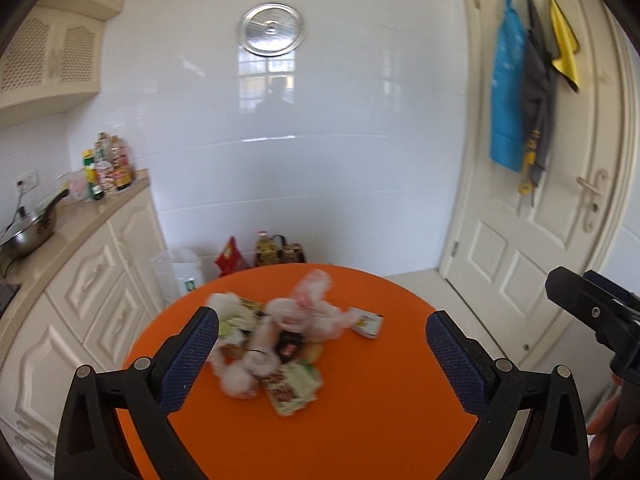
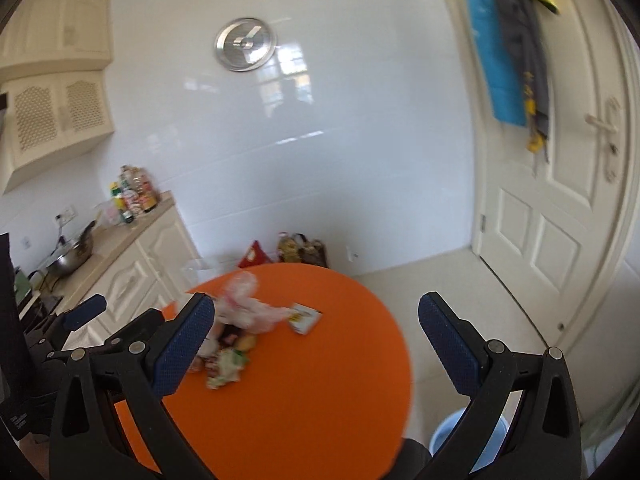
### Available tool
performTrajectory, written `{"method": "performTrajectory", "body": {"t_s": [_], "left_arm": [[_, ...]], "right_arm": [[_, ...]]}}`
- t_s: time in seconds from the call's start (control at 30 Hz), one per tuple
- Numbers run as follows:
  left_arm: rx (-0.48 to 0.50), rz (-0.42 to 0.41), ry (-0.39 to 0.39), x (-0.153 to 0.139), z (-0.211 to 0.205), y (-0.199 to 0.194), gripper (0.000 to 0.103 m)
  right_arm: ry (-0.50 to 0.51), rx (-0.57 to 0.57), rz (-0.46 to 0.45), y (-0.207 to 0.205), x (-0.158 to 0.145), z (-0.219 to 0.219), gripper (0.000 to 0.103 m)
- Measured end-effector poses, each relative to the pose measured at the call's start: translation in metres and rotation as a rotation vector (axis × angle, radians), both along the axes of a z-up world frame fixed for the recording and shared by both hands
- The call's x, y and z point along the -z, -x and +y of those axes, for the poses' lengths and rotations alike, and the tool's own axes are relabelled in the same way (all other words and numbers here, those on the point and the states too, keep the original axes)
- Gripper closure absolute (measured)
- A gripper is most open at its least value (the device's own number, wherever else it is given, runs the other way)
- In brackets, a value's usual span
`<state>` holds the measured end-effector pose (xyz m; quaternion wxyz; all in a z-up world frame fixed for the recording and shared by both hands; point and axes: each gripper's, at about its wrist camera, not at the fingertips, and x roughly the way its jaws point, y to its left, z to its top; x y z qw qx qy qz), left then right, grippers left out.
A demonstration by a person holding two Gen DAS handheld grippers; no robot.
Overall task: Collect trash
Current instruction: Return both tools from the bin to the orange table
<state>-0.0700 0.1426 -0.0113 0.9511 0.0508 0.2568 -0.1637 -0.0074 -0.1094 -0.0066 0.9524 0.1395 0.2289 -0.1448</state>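
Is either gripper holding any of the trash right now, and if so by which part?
Nothing is held. The left gripper and right gripper are both open and empty above the trash pile on the orange table.

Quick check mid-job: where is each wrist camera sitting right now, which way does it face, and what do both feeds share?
Left wrist: above the round orange table, facing the white tiled wall; its open left gripper frames the trash pile; right gripper at the edge.
Right wrist: further right, same heading; open right gripper, left gripper's blue pad at left.
Shared: table, trash pile, small white carton, round metal wall disc, white door.
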Motion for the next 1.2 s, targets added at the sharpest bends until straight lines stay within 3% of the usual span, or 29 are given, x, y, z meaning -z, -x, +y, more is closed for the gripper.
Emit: {"method": "performTrajectory", "body": {"t_s": [0.27, 0.43, 0.6, 0.63, 0.67, 0.9, 1.2], "left_arm": [[-0.147, -0.048, 0.058, -0.024, 0.087, 0.053, 0.001], [-0.211, -0.052, 0.079, -0.03, 0.098, 0.066, 0.001], [-0.237, -0.031, 0.067, -0.023, 0.095, 0.072, 0.001], [-0.241, -0.018, 0.062, -0.019, 0.094, 0.068, 0.001], [-0.277, 0.034, 0.009, -0.015, 0.093, 0.065, 0.001], [-0.274, 0.155, -0.001, 0.02, 0.069, 0.024, 0.001], [-0.24, 0.292, -0.036, 0.051, 0.046, -0.048, 0.001]], "right_arm": [[0.121, -0.118, -0.051, -0.03, -0.027, 0.069, 0.0], [0.198, -0.133, -0.077, -0.039, -0.032, 0.096, 0.0], [0.214, -0.16, -0.008, -0.057, -0.013, 0.101, 0.0], [0.217, -0.161, 0.006, -0.06, -0.009, 0.101, 0.0], [0.221, -0.161, 0.024, -0.064, -0.004, 0.099, 0.0], [0.175, -0.213, 0.2, -0.094, 0.05, 0.091, 0.0], [0.147, -0.207, 0.321, -0.134, 0.097, 0.072, 0.0]]}}
